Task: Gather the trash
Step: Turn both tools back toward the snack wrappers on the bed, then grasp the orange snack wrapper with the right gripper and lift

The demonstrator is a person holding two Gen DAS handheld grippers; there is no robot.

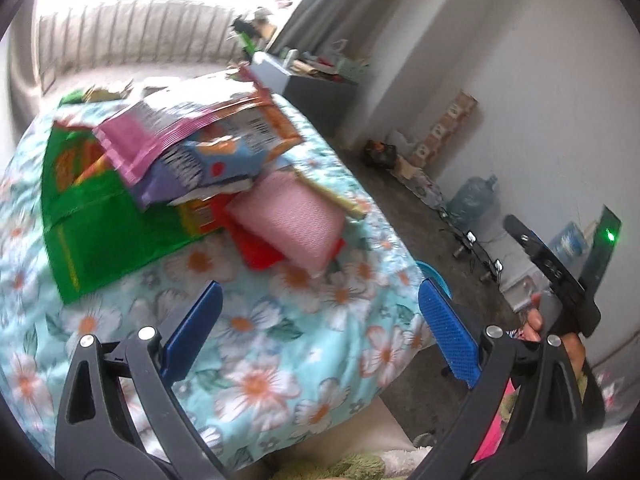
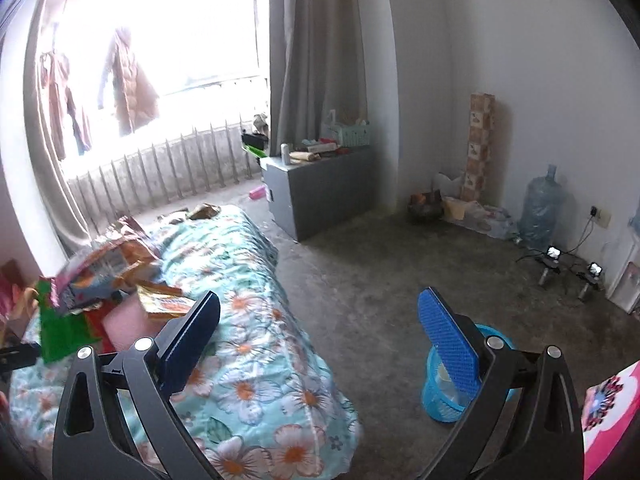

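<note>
A pile of snack wrappers point(image 1: 192, 148) lies on a bed with a floral blue cover point(image 1: 260, 360): a green bag point(image 1: 92, 216), a pink-purple packet point(image 1: 136, 140), an orange carton point(image 1: 260, 120), a pink sponge-like pad point(image 1: 292, 220) and a red wrapper point(image 1: 256, 248). My left gripper point(image 1: 320, 328) is open and empty, just short of the pile. My right gripper point(image 2: 320, 332) is open and empty, held over the bed edge and floor. The pile point(image 2: 112, 272) lies left of it. A blue mesh trash basket point(image 2: 448, 392) stands on the floor behind the right finger.
A grey cabinet point(image 2: 320, 188) with clutter stands by the curtain. A water jug point(image 2: 540, 208), chargers with cables point(image 2: 556, 260) and a tall box point(image 2: 478, 148) line the right wall. The bare concrete floor point(image 2: 380, 272) lies between bed and wall.
</note>
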